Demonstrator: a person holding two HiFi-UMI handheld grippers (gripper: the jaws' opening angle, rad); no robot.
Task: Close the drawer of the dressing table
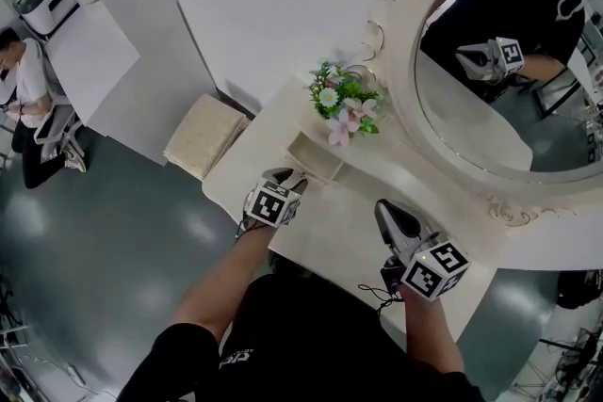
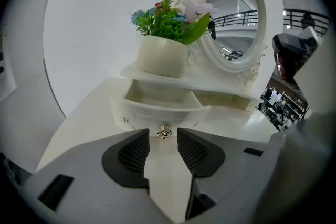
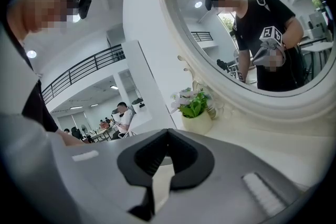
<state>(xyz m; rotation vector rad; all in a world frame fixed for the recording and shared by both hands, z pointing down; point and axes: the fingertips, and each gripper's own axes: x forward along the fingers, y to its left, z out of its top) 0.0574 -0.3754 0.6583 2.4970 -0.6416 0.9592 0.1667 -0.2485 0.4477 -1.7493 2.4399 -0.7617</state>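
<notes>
L tongs (image 2: pixel 164 130) are open, pads apart, nothing pinched. The drawer's small metal knob (image 2: pixel 164 134) sits right at the tips, in the gap; can't tell if either pad touches it. The drawer (image 2: pixel 157 104) stands pulled out of the low shelf unit at the back L of the worktop (image 1: pixel 344 235), front panel facing the L tongs. 1 cream pot of flowers (image 2: pixel 161 56) stands on top of that unit, directly above the drawer. The oval mirror (image 1: pixel 490 85) in its cream frame rises just R of the pot; it reflects the person in a black top w/ 1 marker cube. R tongs (image 3: pixel 167 132) are closed, tips together, empty. In the head view they're over the R part of the worktop, well apart from the drawer. 1 beige stool (image 1: pixel 203 136) stands on the floor beside the table's L end.
</notes>
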